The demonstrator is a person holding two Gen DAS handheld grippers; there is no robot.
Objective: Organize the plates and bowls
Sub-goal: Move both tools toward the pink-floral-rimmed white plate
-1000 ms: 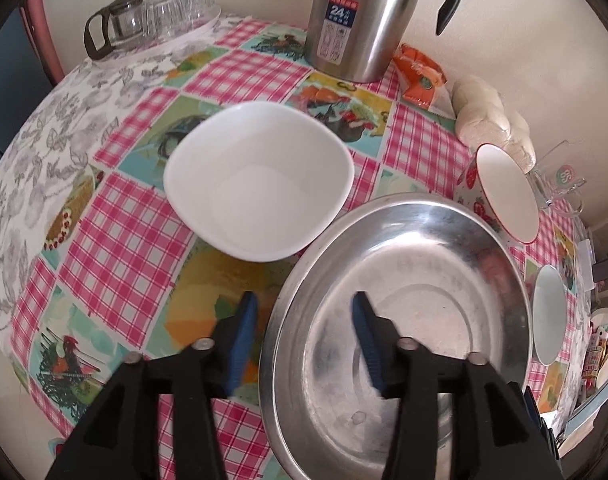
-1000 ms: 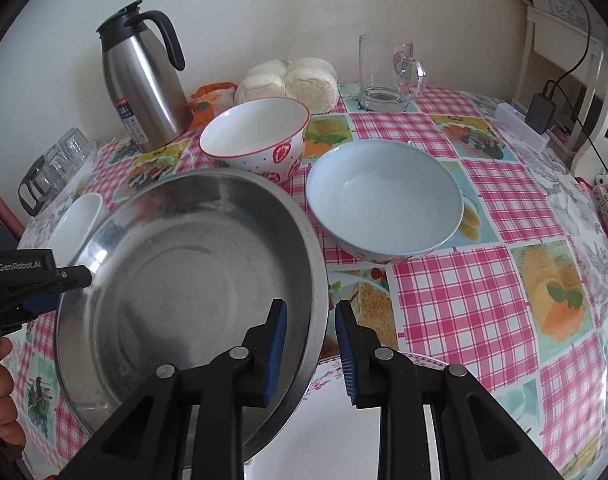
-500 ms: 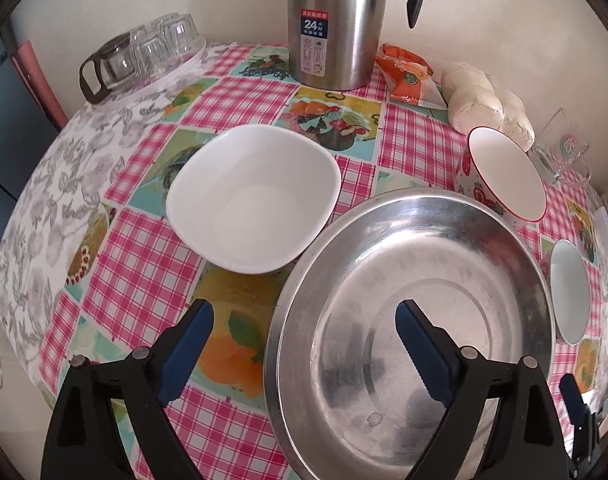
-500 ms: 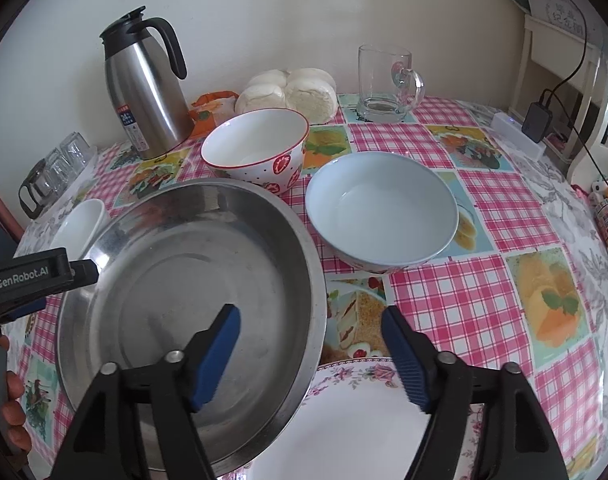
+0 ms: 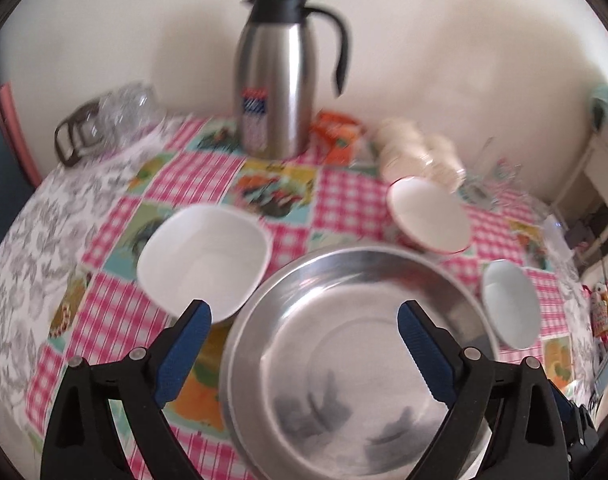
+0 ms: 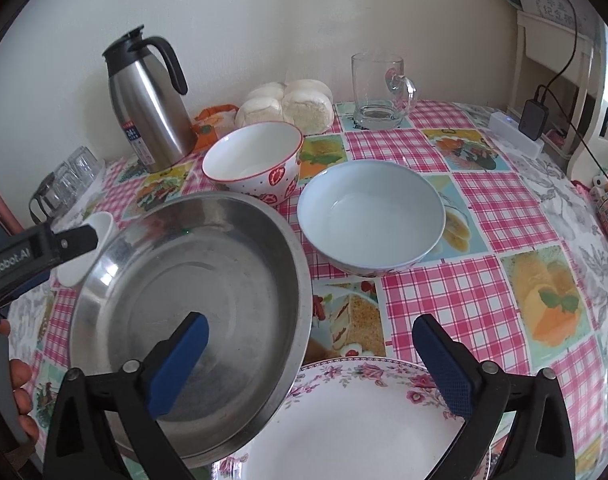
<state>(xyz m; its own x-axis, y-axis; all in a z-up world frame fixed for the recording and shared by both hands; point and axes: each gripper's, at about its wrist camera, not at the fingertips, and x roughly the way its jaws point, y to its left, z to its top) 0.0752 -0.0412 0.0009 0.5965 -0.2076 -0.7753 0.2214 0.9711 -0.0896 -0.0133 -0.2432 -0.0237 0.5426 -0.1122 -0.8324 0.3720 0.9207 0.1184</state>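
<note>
The steel pan (image 6: 183,300) overlaps the floral plate (image 6: 364,420). Both claws gape empty, the right claw (image 6: 310,364) widening, the left claw (image 5: 304,354) apart. 3 bowls remain unstacked from 10 to 1 o'clock.

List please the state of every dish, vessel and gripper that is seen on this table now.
steel basin: empty, its edge lying over the floral plate
floral plate: empty
pale blue bowl: empty, upright
strawberry bowl: empty, upright
square white bowl: empty
glass mug: empty, upright
thermos jug: upright, lid on
left gripper: open, holding nothing
right gripper: opening, holding nothing
</note>
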